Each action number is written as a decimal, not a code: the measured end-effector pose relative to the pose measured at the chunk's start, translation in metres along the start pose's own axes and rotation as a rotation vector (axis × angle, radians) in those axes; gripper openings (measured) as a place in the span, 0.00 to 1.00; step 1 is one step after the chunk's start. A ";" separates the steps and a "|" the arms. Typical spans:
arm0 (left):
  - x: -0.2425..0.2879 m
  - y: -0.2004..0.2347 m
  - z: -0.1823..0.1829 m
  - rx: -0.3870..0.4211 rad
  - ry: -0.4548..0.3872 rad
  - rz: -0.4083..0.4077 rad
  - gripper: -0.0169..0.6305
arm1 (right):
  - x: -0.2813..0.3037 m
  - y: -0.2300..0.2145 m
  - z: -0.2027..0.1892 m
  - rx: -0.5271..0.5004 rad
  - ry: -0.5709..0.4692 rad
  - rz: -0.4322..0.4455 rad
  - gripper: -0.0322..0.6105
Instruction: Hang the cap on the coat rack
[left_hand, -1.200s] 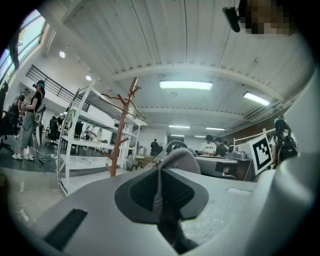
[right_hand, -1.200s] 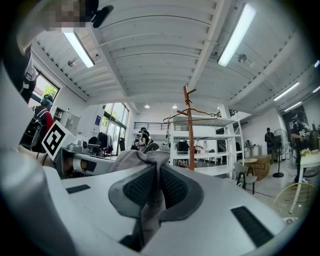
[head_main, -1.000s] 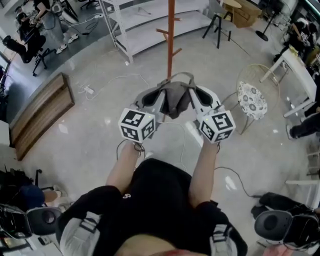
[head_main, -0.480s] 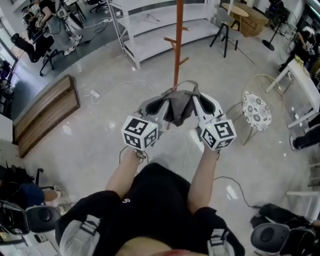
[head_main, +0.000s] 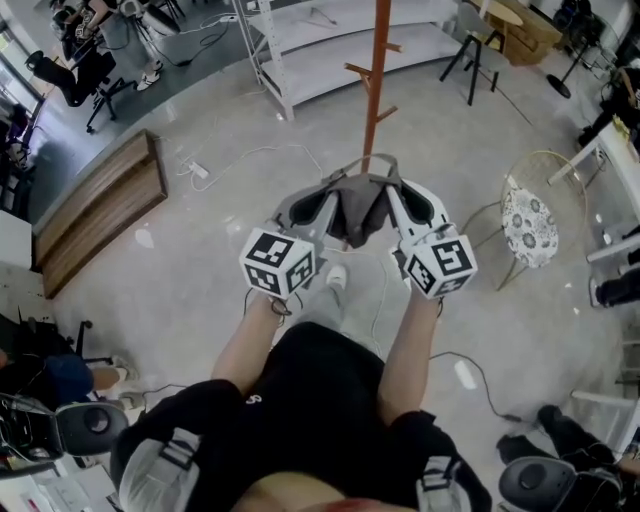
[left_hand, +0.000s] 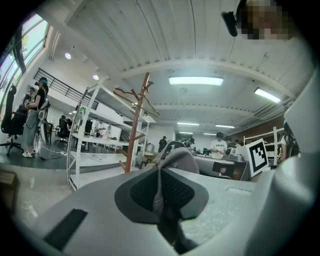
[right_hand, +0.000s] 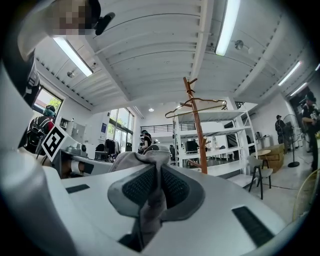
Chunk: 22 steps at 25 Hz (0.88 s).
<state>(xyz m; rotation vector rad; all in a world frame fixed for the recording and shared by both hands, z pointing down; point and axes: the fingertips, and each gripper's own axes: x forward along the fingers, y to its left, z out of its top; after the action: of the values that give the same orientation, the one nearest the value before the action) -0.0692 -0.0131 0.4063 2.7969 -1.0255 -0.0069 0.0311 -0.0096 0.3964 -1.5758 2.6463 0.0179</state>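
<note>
Your left tool (head_main: 322, 200) and right tool (head_main: 398, 198) each pinch the cap (head_main: 358, 212) slung between them, coat rack (head_main: 375, 95) upright dead ahead.

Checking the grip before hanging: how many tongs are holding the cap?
2. The left tongs pinch the cap at its left edge, the right tongs at its right edge. Both are closed on fabric, short of the coat rack.

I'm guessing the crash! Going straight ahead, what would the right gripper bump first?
Probably the tall reddish-brown wooden coat rack; its pole just right of where the right gripper points, though depth is unclear. It grips the grey fabric cap.
</note>
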 end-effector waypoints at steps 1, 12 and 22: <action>0.007 0.007 -0.002 -0.008 0.003 0.003 0.04 | 0.006 -0.006 -0.004 0.002 0.006 0.002 0.09; 0.128 0.081 -0.018 -0.055 0.091 -0.034 0.04 | 0.096 -0.109 -0.045 0.071 0.079 -0.035 0.10; 0.209 0.122 -0.021 0.017 0.135 -0.041 0.04 | 0.150 -0.179 -0.062 0.072 0.158 -0.024 0.10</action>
<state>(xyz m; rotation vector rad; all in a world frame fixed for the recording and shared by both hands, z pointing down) 0.0140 -0.2360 0.4561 2.7893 -0.9411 0.1834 0.1144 -0.2291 0.4533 -1.6505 2.7086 -0.2099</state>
